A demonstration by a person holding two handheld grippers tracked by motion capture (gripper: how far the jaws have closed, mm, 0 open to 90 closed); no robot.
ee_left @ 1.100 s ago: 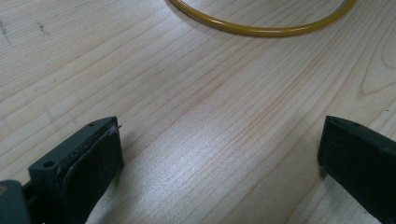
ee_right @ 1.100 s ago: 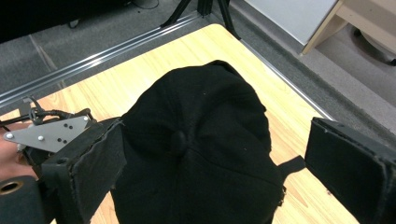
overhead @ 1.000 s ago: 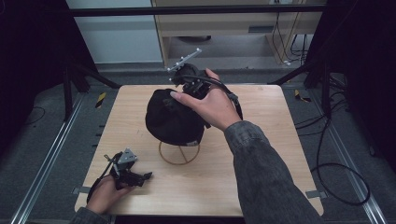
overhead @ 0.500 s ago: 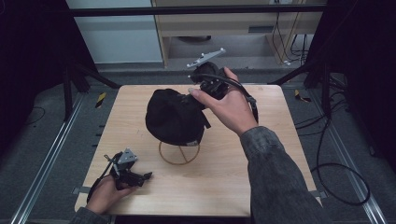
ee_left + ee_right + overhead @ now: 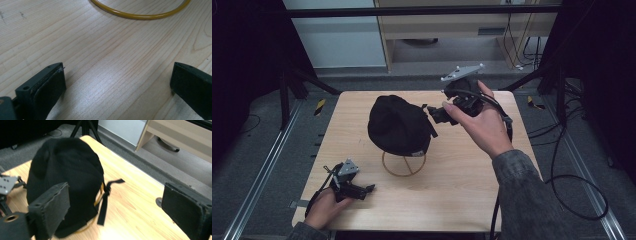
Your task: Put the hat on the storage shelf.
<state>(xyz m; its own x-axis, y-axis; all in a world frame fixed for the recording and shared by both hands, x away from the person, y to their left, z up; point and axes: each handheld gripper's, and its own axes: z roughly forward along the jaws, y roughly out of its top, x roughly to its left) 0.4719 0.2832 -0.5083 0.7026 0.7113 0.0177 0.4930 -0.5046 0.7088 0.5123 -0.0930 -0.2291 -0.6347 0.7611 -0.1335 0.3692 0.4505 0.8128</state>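
Note:
A black cap hangs on a yellow wire stand whose ring base lies mid-table. My right gripper hovers just right of the cap, jaws wide open and apart from it. In the right gripper view the cap fills the left, its black strap dangling between my open right gripper's jaws. My left gripper rests on the table at the front left. Seen in the left gripper view, the left gripper is open over bare wood, with the yellow ring ahead.
The wooden table stands on grey floor between metal rails. A pale cabinet is beyond the far edge. Cables trail on the floor at the right. The left gripper's grey plate shows past the cap.
My right gripper has drawn back from over the cap to its right side, moving rightward. The cap stays on the stand. The left gripper has not moved.

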